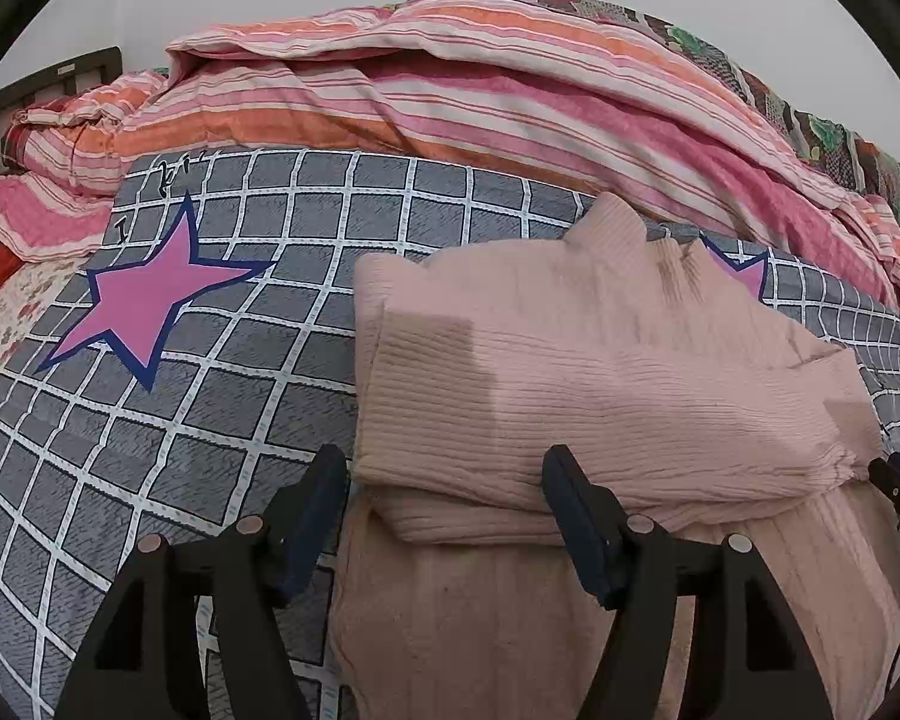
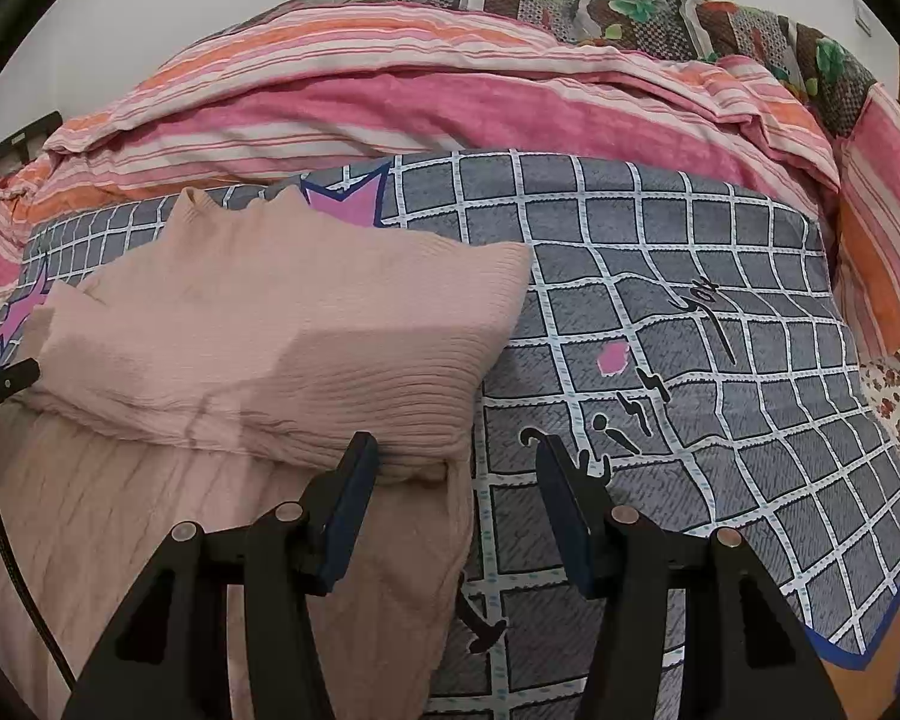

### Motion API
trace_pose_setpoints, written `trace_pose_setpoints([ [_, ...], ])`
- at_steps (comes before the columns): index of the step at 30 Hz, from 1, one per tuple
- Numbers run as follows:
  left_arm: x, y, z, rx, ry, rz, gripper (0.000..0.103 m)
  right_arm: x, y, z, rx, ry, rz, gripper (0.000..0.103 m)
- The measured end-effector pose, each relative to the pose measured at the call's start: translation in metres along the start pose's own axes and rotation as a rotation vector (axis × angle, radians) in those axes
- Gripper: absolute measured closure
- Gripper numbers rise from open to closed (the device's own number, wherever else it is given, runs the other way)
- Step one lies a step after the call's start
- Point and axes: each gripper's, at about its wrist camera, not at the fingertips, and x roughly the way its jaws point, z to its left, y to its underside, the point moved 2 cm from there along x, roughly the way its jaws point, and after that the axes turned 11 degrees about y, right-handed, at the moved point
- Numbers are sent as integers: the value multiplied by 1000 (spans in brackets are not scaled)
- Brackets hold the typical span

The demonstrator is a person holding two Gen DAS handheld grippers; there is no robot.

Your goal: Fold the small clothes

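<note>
- Nearest the left wrist camera, the left hand-held gripper (image 1: 444, 483) stands with its jaws spread; the left corner of the fold sits between them, but the pads do not press on it.
- Over on the other side, the right hand-held gripper (image 2: 456, 468) is spread too, straddling the right corner of the fold, with one finger over the knit and the other over the bedspread; nothing is pinched.
- Between the two lies the pink sweater (image 1: 600, 372), on the grey checked bedspread (image 1: 150, 420) of a bed, with one part already doubled over so that a thick ridge of two layers runs across it.
- Its collar points away toward the striped quilt (image 1: 450, 102) heaped at the far side.
- Judging by the ribbed knit, the sweater looks soft, light and stretchy: it should droop and sag when lifted, not hold a shape, and a pull from one side alone would likely skew the fold.
- It is not fragile or slippery; the ribs should give the pads good purchase.
- Best hold, by this reading, is at the two outer corners of the doubled edge, pinching both layers at once and lifting evenly.
- A shallow bite risks catching only the top layer, or snagging the bedspread beneath.
</note>
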Motion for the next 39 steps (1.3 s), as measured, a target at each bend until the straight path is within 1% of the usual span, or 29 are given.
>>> trace_pose_setpoints([
  [14,-1,0,0,2,-2,-8,35,-1,0,-1,0,-5,-3,49],
  [19,-15,2,-4,22,4,-82,35,-5,-1,-2,9,-10,-16,49],
  [22,-27,5,-4,21,35,-117,35,-14,-2,-4,20,-9,-43,49],
  [24,-35,8,-1,6,48,-128,35,-23,-2,-6,26,-8,-63,48],
  [27,-47,15,2,-16,40,-136,35,-37,0,-11,47,-23,-96,46],
  [29,-58,26,6,-29,37,-141,35,-48,4,-16,69,-47,-110,46],
  [32,-78,49,12,-22,40,-150,35,-63,21,-23,102,-50,-95,46],
  [34,-91,71,14,28,-2,-140,35,-74,35,-27,105,-60,-76,46],
  [35,-96,80,16,47,-6,-128,35,-80,41,-28,96,-51,-65,46],
  [36,-99,87,18,55,-12,-112,35,-87,47,-32,99,-23,-63,46],
  [37,-105,95,21,44,-12,-93,35,-97,55,-36,109,8,-68,46],
  [39,-118,106,26,12,13,-82,35,-113,67,-42,117,-2,-69,46],
])
